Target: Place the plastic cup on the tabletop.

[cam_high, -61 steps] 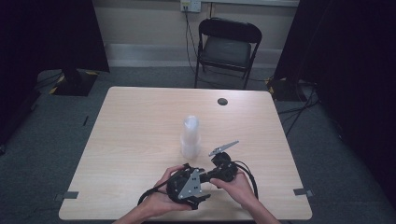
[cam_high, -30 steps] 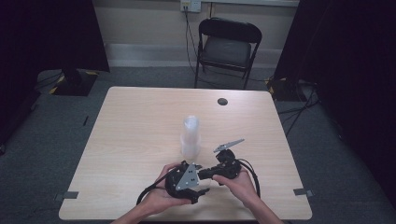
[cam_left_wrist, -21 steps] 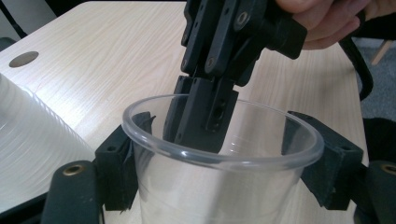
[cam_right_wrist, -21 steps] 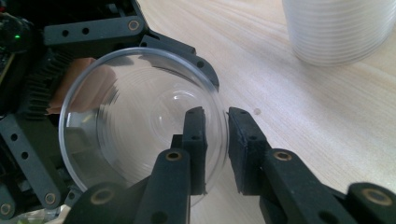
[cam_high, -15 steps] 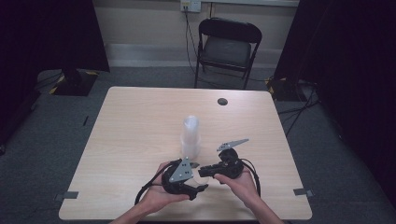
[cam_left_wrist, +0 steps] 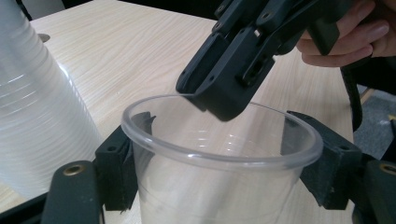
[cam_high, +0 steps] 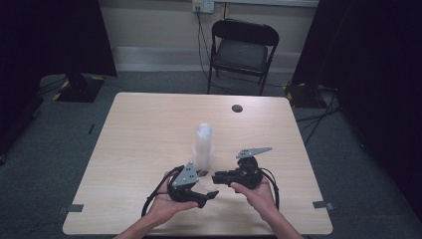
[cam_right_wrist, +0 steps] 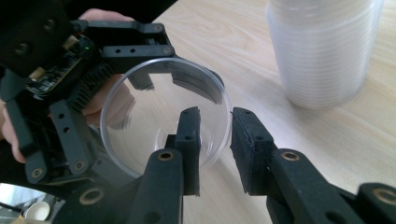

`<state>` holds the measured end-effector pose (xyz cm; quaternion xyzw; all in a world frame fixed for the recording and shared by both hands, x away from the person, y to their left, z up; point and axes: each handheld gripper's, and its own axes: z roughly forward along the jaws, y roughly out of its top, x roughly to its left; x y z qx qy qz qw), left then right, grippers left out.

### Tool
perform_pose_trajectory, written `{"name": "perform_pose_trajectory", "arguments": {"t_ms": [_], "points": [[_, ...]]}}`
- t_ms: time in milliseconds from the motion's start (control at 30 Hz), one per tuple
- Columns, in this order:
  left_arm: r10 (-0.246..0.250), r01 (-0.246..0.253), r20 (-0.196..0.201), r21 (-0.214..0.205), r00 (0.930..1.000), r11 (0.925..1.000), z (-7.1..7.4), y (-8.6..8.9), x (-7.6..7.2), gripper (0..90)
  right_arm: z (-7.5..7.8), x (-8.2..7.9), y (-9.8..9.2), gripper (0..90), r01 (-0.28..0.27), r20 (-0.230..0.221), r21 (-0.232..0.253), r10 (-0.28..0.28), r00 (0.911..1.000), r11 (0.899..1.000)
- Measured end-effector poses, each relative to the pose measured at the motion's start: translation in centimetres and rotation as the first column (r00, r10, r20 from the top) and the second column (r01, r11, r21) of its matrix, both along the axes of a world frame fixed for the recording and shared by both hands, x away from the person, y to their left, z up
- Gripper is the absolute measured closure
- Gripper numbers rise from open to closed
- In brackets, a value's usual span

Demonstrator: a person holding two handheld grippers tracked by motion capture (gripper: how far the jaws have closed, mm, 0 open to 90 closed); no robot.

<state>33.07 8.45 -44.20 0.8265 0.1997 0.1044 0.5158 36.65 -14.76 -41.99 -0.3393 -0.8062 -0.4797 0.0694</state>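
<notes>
- At the lower left of centre in the high view, the left gripper is cradled in the person's left hand. Its fingers pinch a single clear plastic cup by the outer wall, one pad on each side just under the rim.
- That cup is held off the counter, low in the frame and just in front of the cup stack, which stands upright near the middle of the counter.
- To the right, the right gripper reaches across from the right hand. Its fingers have just been opening: one sits inside the cup's mouth, the other outside, and the rim passes through the gap between them. I see no pad pressing on the plastic now.
- My reading: this looks like a hand-over or a peeling apart of nested cups, with the right gripper letting go of the rim while the left keeps the hold.
- Next, I'd expect the right gripper to back straight off the rim without snagging it, while the left keeps a light squeeze; thin plastic will buckle if pinched hard.
- At the upper right of the counter lies a small dark disc, well apart from the work.
</notes>
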Motion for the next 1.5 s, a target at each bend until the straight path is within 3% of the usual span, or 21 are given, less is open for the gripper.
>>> {"name": "perform_pose_trajectory", "arguments": {"t_ms": [500,733,767,1000,1233,1467,1500], "points": [[0.053,-0.053,0.003,-0.040,0.9986,0.9978,0.3,1.2,0.3,25.4,0.5,0.4,-1.6,69.1,0.064,0.051,0.060,-0.067,0.9965,0.996],[0.082,-0.082,0.011,-0.062,0.9965,0.9948,0.6,1.9,0.5,25.4,0.4,0.4,-1.9,65.5,0.087,0.085,0.045,-0.090,0.9923,0.995],[0.092,-0.091,0.012,-0.074,0.9957,0.9931,0.7,2.2,0.5,25.4,0.4,0.3,-1.9,64.4,0.107,0.104,0.028,-0.109,0.9886,0.994],[0.131,-0.128,0.028,-0.096,0.9910,0.9872,1.3,3.1,0.8,25.4,0.4,0.2,-2.5,64.3,0.135,0.125,0.018,-0.136,0.9827,0.991],[0.201,-0.194,0.058,-0.111,0.9779,0.9748,2.0,4.4,1.4,25.4,0.4,0.0,-3.4,64.4,0.170,0.135,0.017,-0.171,0.9760,0.985],[0.245,-0.235,0.060,-0.139,0.9676,0.9619,2.5,5.2,2.0,25.4,0.5,-0.1,-3.9,64.9,0.189,0.139,0.015,-0.189,0.9720,0.982],[0.265,-0.254,0.063,-0.139,0.9622,0.9570,2.8,5.6,2.2,25.4,0.5,-0.1,-4.1,64.9,0.194,0.143,0.013,-0.194,0.9707,0.981]]}}
